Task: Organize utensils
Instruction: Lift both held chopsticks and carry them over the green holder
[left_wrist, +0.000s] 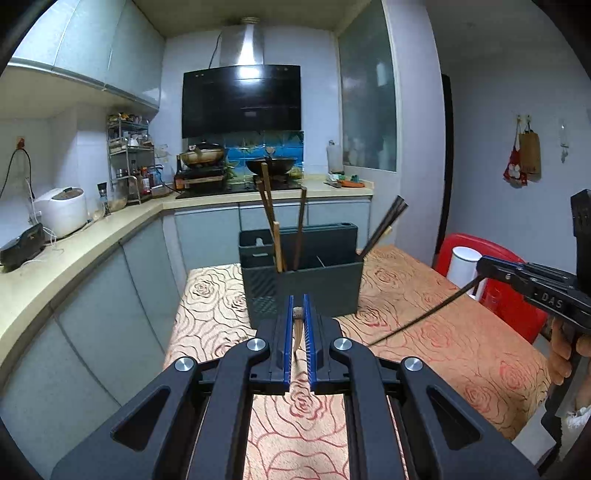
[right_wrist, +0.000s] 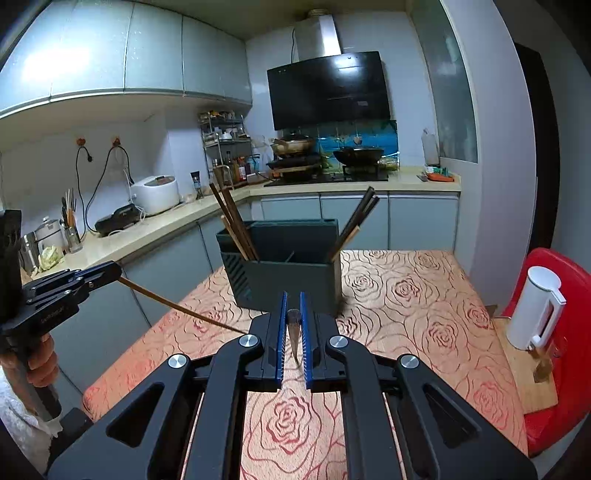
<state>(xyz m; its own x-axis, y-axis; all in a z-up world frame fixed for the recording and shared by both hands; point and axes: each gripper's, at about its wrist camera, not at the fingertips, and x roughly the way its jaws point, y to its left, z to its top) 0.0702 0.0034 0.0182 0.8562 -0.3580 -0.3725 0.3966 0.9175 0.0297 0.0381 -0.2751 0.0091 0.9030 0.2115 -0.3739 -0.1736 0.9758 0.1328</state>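
Left wrist view: my left tool (left_wrist: 298, 314) has its blue-lined fingers nearly closed, pinching a slim brown wooden chopstick (left_wrist: 297, 325) that slants down toward the tabletop (left_wrist: 461, 332). My right tool (right_wrist: 293, 314) is pinched the same way on a dark chopstick (right_wrist: 294, 328); in the left view that stick (left_wrist: 424, 314) runs thin and dark, tip low over the cloth. The utensil holder (left_wrist: 317, 284), a dark grey ribbed plastic box with compartments, stands near the tabletop's far edge. Wooden chopsticks (left_wrist: 273, 221) lean in its left compartment, dark ones (left_wrist: 384, 225) at its right end. The cloth is orange with a rose pattern. A kitchen counter (left_wrist: 92, 236) wraps the room; a red chair (right_wrist: 561, 332) carries a white kettle (right_wrist: 535, 306). Both tools are held level, aimed at the holder.
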